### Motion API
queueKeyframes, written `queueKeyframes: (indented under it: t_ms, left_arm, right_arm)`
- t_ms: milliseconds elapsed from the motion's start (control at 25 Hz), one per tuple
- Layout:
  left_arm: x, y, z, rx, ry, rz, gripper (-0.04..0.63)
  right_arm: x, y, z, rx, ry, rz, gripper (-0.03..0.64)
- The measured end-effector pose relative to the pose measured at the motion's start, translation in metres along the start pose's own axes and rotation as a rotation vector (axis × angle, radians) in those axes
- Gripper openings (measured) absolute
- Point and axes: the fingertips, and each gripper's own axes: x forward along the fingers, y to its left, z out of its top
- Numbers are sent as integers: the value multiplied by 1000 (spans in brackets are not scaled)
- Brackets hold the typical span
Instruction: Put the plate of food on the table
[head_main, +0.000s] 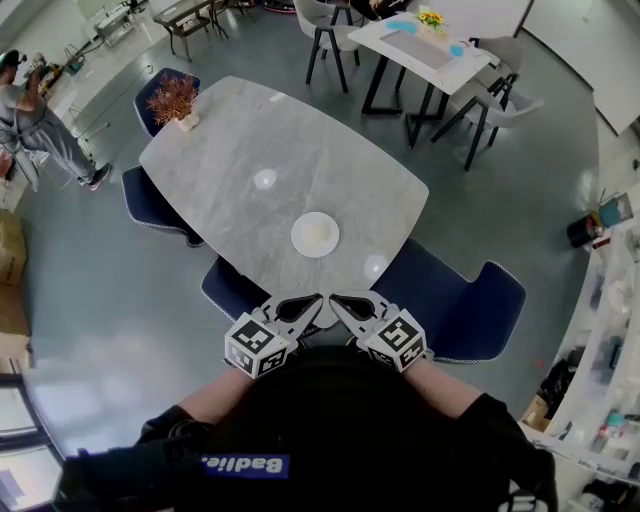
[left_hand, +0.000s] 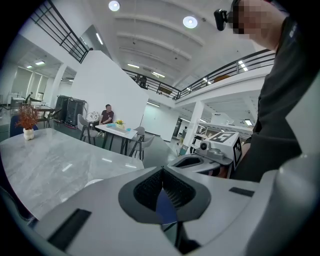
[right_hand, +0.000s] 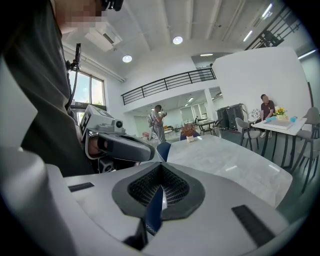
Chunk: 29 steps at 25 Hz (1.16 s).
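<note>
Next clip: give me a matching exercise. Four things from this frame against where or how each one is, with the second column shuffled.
Things:
1. white plate
2. potted plant
3. left tongs
4. blue chair

Place or state:
A. shut, nothing between them
B. at the far end of the marble table
C. on the floor beside the table's near right edge
D. on the marble table, towards its near edge

Pairs: 1-D, 2-B, 3-A, 4-C

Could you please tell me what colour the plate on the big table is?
The plate is white, seen best in the head view.
</note>
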Motion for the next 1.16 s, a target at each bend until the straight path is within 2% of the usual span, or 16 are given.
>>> queueKeyframes:
  t_ms: [1160]
  left_arm:
    - [7, 1, -4, -17, 1, 6, 9]
  right_arm:
    - [-6, -7, -2, 9, -14, -12, 9]
